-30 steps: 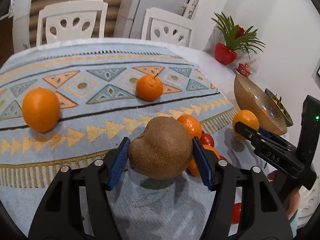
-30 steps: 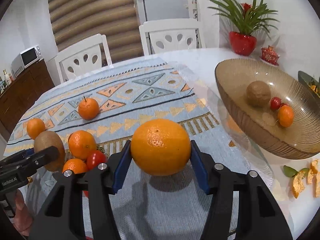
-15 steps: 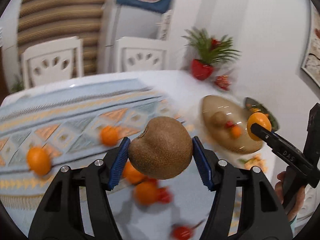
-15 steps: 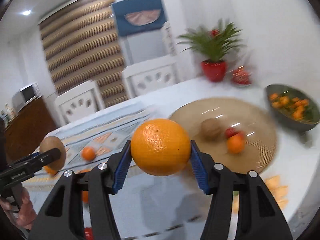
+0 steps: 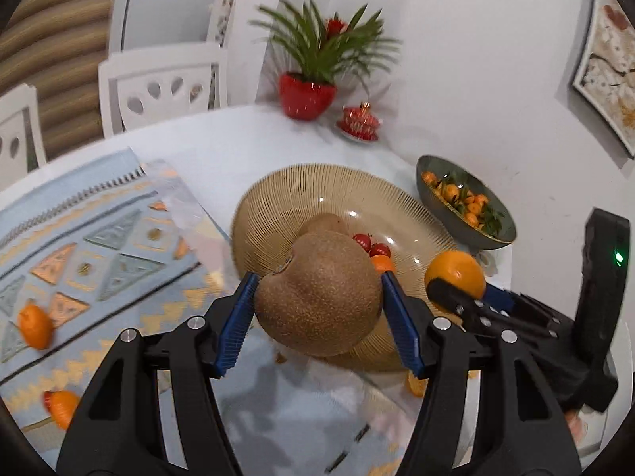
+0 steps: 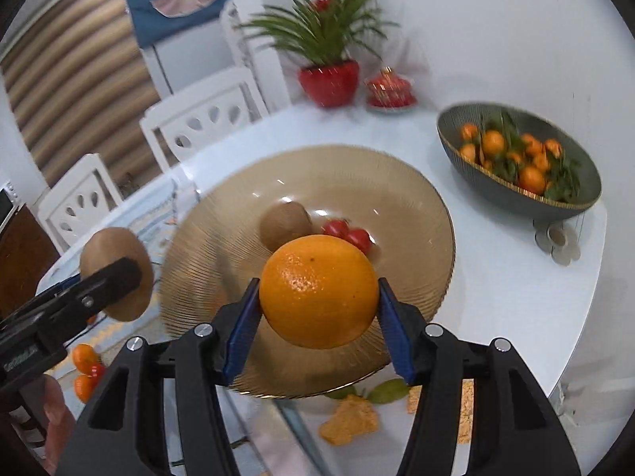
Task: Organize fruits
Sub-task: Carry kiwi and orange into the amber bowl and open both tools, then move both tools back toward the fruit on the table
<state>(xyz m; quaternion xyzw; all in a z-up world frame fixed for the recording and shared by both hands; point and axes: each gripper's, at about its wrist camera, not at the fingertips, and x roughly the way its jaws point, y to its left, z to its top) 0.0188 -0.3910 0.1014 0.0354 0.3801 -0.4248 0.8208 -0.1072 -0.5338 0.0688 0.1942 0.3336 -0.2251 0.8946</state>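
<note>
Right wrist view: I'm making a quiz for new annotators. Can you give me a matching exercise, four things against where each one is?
Things:
1. orange
2. brown kiwi
3. cherry tomatoes
4. small tangerines with leaves

Places:
A. in the dark green bowl
B. on the floor of the amber glass bowl
C. between the jaws of the right gripper
D. between the jaws of the left gripper

Pairs: 1-C, 2-D, 3-B, 4-A
</note>
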